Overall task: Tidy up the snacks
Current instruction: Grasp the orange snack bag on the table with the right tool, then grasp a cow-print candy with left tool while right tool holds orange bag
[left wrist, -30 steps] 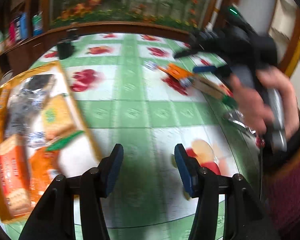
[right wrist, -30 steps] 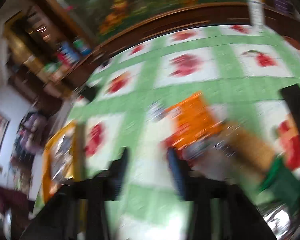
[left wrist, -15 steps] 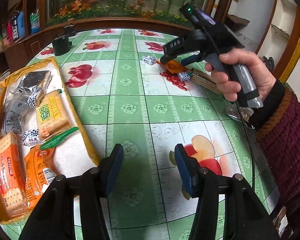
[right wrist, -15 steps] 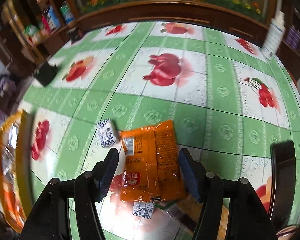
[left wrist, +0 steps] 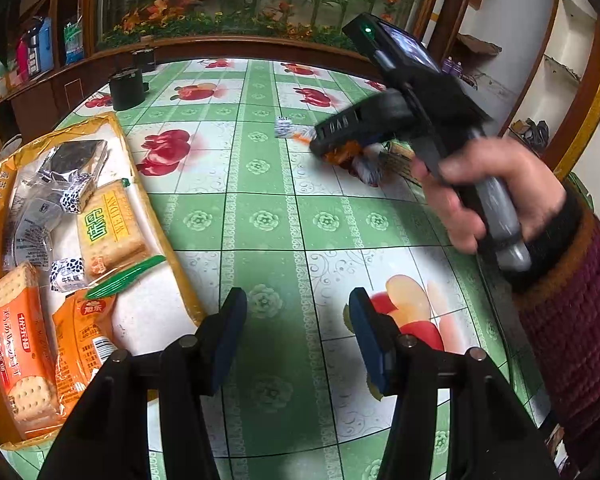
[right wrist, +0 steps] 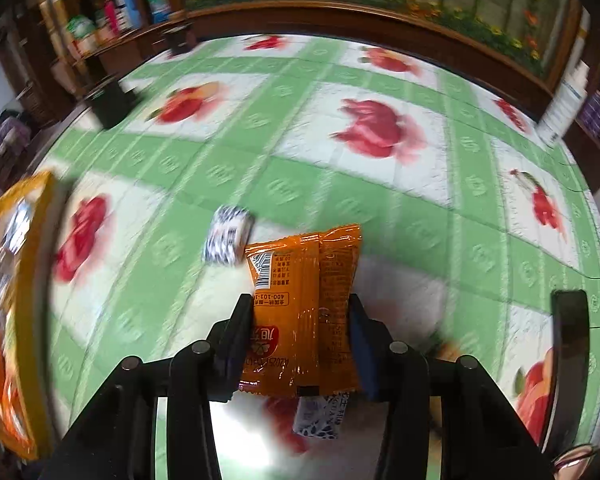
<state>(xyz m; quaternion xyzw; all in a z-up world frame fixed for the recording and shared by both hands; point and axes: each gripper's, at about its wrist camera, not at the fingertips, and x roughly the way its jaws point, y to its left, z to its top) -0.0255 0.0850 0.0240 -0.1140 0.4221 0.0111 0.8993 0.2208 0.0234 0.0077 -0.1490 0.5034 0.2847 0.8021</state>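
My right gripper [right wrist: 298,336] is shut on an orange snack packet [right wrist: 304,300], its pads pressing both long sides. In the left wrist view the right gripper [left wrist: 320,148] is low over the table at the far right, with the orange packet [left wrist: 342,155] under its tip. A small blue-and-white candy [right wrist: 228,236] lies just left of the packet; it also shows in the left wrist view [left wrist: 284,126]. My left gripper [left wrist: 296,328] is open and empty above the table, right of the yellow tray [left wrist: 180,280] that holds several snack packs.
A second small candy [right wrist: 318,416] lies under the packet near my right fingers. A brown wafer pack [left wrist: 400,160] lies behind the right gripper. A black canister [left wrist: 127,88] stands at the far left. A white bottle [right wrist: 564,108] stands at the far right edge.
My right gripper has dropped onto the orange packet and closed on its sides. The left gripper has stayed where it was, open.
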